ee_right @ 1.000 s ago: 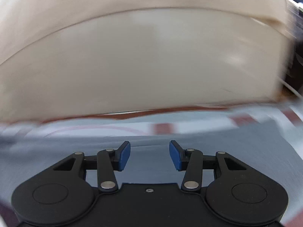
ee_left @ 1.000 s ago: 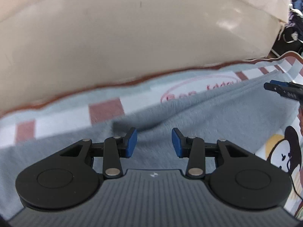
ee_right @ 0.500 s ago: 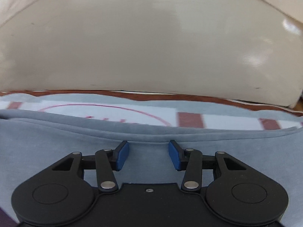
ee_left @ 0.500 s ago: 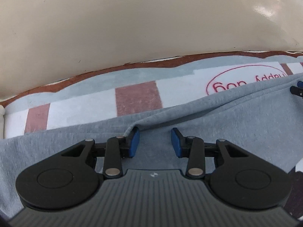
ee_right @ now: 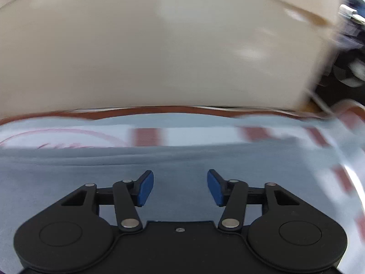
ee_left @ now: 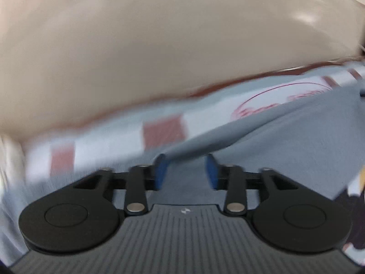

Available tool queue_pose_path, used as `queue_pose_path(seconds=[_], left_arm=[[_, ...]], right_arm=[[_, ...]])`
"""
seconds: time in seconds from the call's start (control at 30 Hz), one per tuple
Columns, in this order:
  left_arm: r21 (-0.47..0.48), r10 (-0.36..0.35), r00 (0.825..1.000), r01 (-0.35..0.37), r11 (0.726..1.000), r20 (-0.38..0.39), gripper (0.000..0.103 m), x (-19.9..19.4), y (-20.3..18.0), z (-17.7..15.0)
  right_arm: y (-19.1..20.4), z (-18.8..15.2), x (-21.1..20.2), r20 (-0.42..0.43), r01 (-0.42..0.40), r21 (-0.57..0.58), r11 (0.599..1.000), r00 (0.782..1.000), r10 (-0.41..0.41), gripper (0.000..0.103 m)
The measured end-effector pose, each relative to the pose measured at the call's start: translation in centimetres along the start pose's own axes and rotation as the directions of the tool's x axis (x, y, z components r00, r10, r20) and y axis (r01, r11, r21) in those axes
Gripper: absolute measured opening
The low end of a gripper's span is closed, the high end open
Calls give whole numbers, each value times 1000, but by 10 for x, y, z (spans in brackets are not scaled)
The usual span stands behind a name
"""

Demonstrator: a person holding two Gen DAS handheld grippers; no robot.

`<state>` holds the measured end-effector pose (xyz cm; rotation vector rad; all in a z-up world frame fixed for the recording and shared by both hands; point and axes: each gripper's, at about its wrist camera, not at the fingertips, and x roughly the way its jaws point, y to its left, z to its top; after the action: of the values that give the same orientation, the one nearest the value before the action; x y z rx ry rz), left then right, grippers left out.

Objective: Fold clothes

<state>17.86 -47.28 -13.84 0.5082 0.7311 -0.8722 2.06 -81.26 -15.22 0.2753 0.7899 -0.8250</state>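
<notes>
A glossy beige cushion (ee_left: 159, 45) — it looks like the back of a sofa or headboard, though which cannot be told — fills the upper half of both wrist views, and below it lies a pale blue blanket (ee_left: 118, 141) edged in brown, with reddish-brown squares and a red oval of lettering. Both pictures are smeared by motion.

The left tongs (ee_left: 186, 171) stand spread, the jaws having just been opening; their blue pads (ee_left: 160, 171) are apart with nothing pinched. The grey garment (ee_left: 285, 155) lies spread on the blanket directly under and ahead of them, and its folded far edge runs as a raised ridge slanting from just past the pad tips up toward the right. The fold crosses right at the tips; whether the cloth touches the pads cannot be told through the blur.

The right tongs (ee_right: 180, 187) are likewise spread, jaws just opened further, pads (ee_right: 144, 188) clear of any cloth. The same grey garment (ee_right: 68, 182) stretches beneath them and out to both sides, flat, with a soft crease ahead of the tips and its far edge lying level across the view, well beyond the pads. Past that edge the blanket's squares and the red oval show — then the brown border against the cushion. At the far right dark, blurred objects (ee_right: 349, 68) sit beside the cushion's end.
</notes>
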Motion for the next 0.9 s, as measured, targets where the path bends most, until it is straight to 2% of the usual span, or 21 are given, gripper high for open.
queue_pose_path(seconds=[0.03,0.07,0.1,0.17,0.23,0.33,0.37,0.4,0.43,0.53,0.63,0.7,0.77,0.83,0.87,0.9], left_arm=[[21,-33,998,32,999,44,64,-12,-17,3],[3,-107,992,107,994,72,67,-21,-33,8],[-21,-172,982,175,984,78,71,-24,-48,13],[-18,-256,965,258,966,54,71,-23,-88,21],[63,-281,958,278,958,47,71,-17,-131,22],[143,-308,951,302,943,23,71,-2,-184,19],[146,-314,950,309,940,10,71,4,-198,16],[131,-311,950,308,942,-1,71,12,-208,14],[110,-300,954,300,948,-16,71,19,-215,12],[41,-248,966,251,967,-68,71,34,-226,1],[-33,-210,972,208,978,-107,71,37,-220,-9],[-92,-202,977,195,976,-74,71,21,-200,-16],[-149,-187,982,179,972,-39,72,1,-171,-25],[-210,-158,987,153,966,-9,76,-11,-136,-35],[-254,-138,991,133,958,-1,76,-13,-117,-39],[-297,-131,991,125,947,-1,76,-15,-101,-44]], right_arm=[[-23,3,-12,-1,-27,92,995,1000,27,58],[-46,4,-25,6,-60,187,980,998,60,59],[-69,-1,-35,22,-102,289,952,995,100,60],[-109,-22,-47,56,-168,481,861,985,161,61],[-146,-45,-59,97,-222,641,734,973,210,61],[-165,-92,-67,114,-232,779,583,966,233,61],[-165,-103,-68,118,-231,802,550,965,234,61],[-164,-110,-68,113,-226,814,535,965,236,61],[-160,-115,-69,110,-225,818,530,965,238,61],[-145,-115,-75,128,-251,781,572,960,247,61],[-125,-111,-80,152,-318,722,614,939,308,61],[-107,-104,-82,154,-364,658,659,922,355,61],[-88,-95,-84,147,-386,571,724,916,372,61],[-70,-88,-83,122,-373,502,780,924,363,61],[-63,-85,-81,103,-355,487,798,931,351,61],[-60,-84,-77,82,-326,504,800,940,332,61]])
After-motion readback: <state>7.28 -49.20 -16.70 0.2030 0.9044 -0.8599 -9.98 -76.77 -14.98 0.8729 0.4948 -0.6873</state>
